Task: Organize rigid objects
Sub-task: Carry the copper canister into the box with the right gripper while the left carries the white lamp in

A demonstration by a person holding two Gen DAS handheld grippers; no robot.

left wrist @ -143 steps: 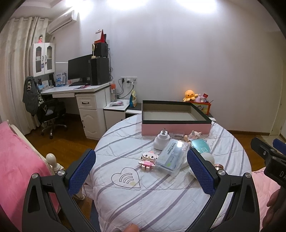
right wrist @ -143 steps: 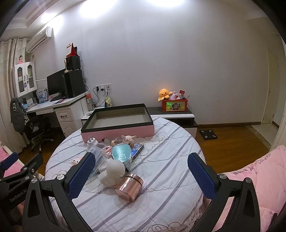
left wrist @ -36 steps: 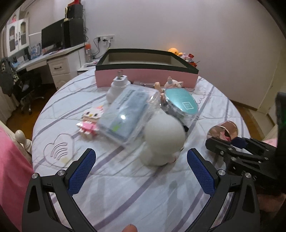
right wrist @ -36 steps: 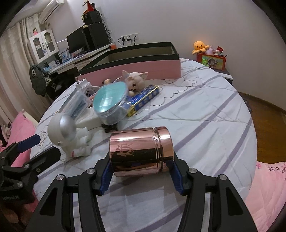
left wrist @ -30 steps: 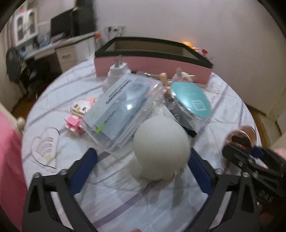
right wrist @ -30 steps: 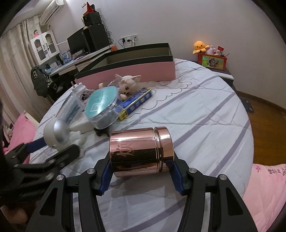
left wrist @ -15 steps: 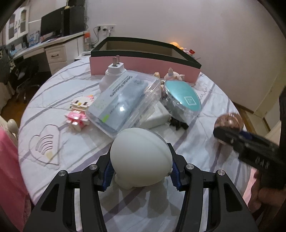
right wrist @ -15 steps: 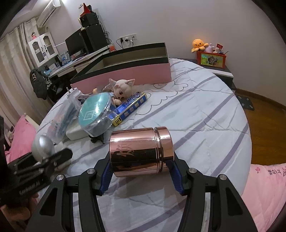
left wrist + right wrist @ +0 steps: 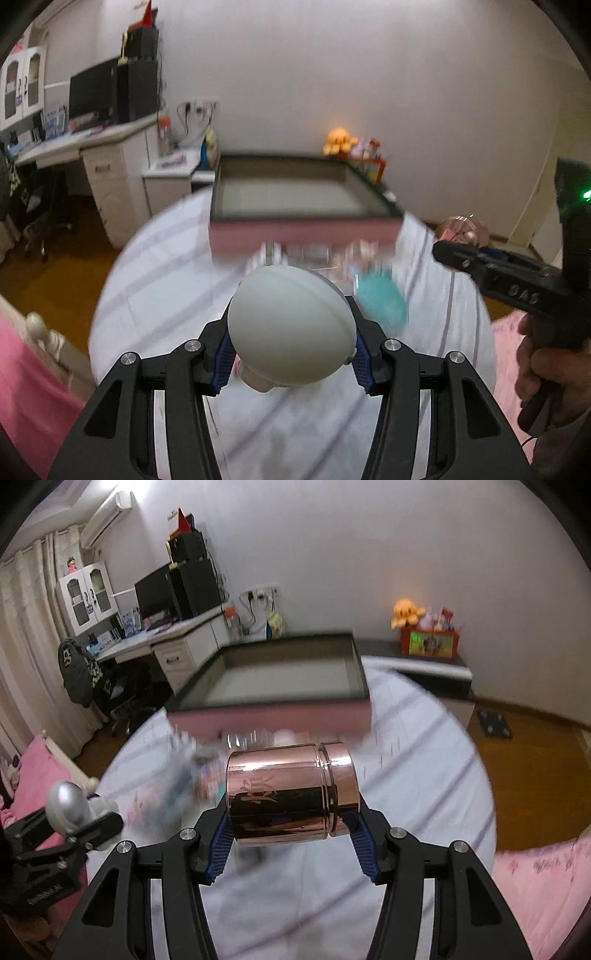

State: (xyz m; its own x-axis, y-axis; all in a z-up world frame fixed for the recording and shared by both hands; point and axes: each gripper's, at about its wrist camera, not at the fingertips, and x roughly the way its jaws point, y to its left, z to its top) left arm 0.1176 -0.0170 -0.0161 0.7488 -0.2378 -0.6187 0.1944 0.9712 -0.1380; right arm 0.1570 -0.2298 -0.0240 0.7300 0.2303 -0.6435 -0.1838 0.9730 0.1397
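Note:
My left gripper (image 9: 291, 363) is shut on a white round-headed figurine (image 9: 290, 325) and holds it above the round table (image 9: 155, 280). My right gripper (image 9: 291, 843) is shut on a rose-gold metal canister (image 9: 291, 794), lying sideways between the pads, lifted above the table. The canister's end (image 9: 461, 230) and right gripper also show at the right of the left wrist view. The figurine (image 9: 68, 806) shows at the left of the right wrist view. The open pink box with dark rim (image 9: 295, 199) (image 9: 273, 686) stands at the table's far side, empty inside.
Blurred small items lie on the striped cloth before the box, among them a teal round case (image 9: 382, 302). A desk with monitor (image 9: 173, 587) stands at back left, a low shelf with orange plush (image 9: 406, 613) at back right. Pink bedding (image 9: 543, 893) flanks the table.
Both grippers have risen from the table with their objects and tilted up toward the pink box. The table items are now motion-blurred.

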